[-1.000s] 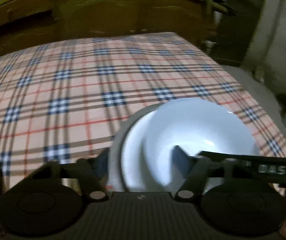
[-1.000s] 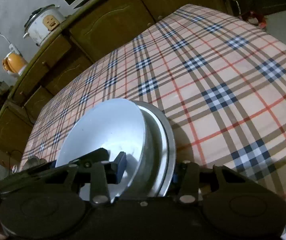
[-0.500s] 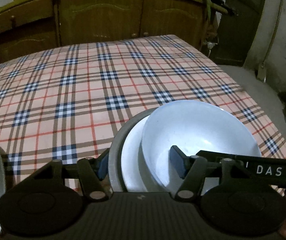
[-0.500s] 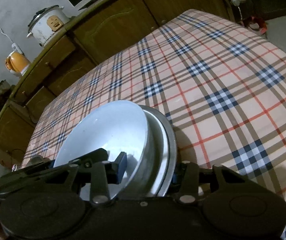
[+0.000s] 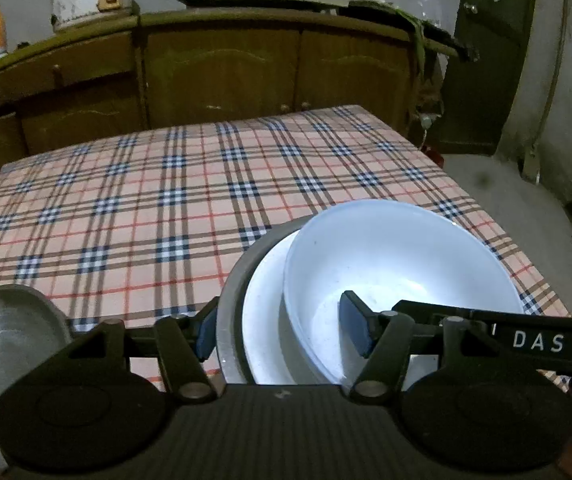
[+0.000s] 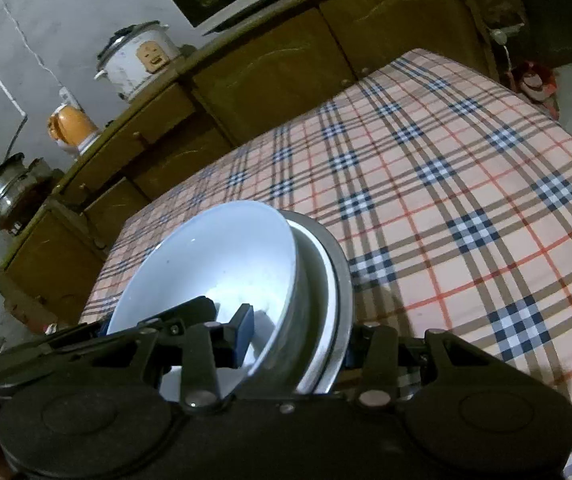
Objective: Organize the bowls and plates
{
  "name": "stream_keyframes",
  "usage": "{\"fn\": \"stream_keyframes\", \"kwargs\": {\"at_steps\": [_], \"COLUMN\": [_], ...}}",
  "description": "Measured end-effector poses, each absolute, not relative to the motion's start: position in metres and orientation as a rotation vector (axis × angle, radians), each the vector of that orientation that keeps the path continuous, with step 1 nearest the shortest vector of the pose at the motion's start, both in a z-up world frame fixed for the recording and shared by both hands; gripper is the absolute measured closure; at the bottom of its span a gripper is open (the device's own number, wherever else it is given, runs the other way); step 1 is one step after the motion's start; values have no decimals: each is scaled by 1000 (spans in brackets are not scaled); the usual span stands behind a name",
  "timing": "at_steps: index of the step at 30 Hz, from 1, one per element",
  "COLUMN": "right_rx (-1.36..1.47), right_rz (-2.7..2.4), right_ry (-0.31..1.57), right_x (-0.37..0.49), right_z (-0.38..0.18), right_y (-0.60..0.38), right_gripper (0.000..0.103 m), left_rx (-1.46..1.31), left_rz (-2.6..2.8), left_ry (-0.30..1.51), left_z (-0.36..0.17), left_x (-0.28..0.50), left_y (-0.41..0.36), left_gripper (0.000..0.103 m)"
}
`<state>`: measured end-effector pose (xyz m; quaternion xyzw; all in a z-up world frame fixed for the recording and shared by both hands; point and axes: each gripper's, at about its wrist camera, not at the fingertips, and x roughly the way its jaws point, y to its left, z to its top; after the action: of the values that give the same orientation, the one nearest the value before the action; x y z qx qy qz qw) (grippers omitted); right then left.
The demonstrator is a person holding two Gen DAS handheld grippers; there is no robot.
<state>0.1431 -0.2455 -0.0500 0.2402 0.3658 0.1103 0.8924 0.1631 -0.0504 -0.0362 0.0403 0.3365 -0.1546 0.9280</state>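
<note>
I am carrying a stack over the near right part of the checked tablecloth (image 5: pixel 134 216): a white bowl (image 5: pixel 398 264) nested on a white plate (image 5: pixel 264 320) in a steel dish (image 5: pixel 230 300). My left gripper (image 5: pixel 278 330) and right gripper (image 6: pixel 298 338) are both clamping the stack's near rim, one pad inside the bowl, one outside the dish. I am judging it heavy, stiff, slick and breakable, liable to slide apart if tilted. A second steel dish (image 5: pixel 2 336) is sitting near left. One gripper arm is reading "DAS".

White bowl (image 5: pixel 398 264) nested in white plate (image 5: pixel 266 312) and metal plate (image 5: pixel 230 300), tilted.
</note>
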Motion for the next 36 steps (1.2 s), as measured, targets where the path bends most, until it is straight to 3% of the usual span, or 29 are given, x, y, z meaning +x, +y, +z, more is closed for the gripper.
{"fn": "stream_keyframes", "kwargs": {"at_steps": [36], "right_rx": [421], "right_rz": [415], "right_ry": [719], "right_x": [115], "right_z": [-12], "right_y": [-153], "right_gripper": [52], "left_rx": [34], "left_rz": [-147], "left_ry": [606], "left_z": [-1], "left_x": [111], "left_y": [27], "left_gripper": [39]}}
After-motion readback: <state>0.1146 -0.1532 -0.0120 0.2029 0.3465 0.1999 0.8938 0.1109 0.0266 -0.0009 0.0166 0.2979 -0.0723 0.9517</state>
